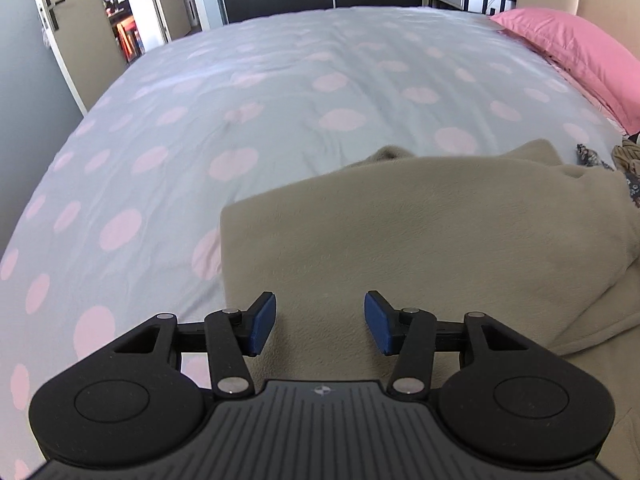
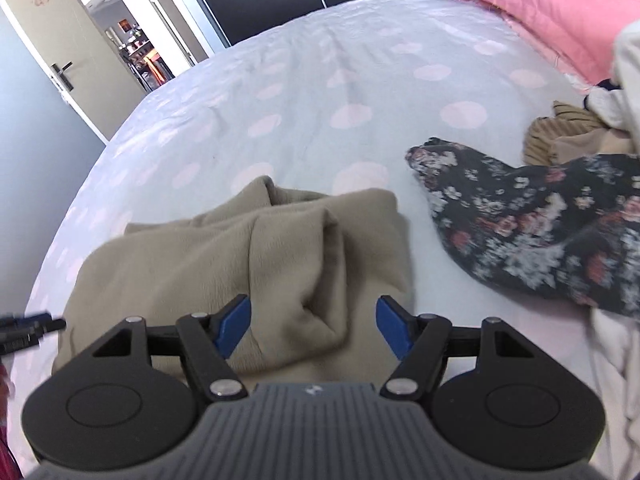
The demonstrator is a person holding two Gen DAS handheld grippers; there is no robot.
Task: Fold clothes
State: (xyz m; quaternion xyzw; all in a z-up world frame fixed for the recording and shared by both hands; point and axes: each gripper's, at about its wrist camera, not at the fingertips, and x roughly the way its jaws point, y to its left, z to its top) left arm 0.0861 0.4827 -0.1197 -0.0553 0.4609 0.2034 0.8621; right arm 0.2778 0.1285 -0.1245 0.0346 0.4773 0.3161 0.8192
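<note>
Folding under way on a polka-dot bed: one garment part-folded, more waiting.

A soft beige fleece garment (image 1: 420,248) lies lower centre, roughly folded; a dark floral garment (image 2: 532,232) and a heap wait at right; left gripper (image 1: 320,322) and right gripper (image 2: 313,330) tilt down over the fleece, fingers spread, holding nothing.

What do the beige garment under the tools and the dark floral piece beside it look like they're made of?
Beige garment: looks like fleece or brushed knit, with a matte, fuzzy nap and thick, soft rolled folds. Floral piece: seems a thinner fabric, flat printed surface lying limp; motion blur leaves the weave unclear.
</note>
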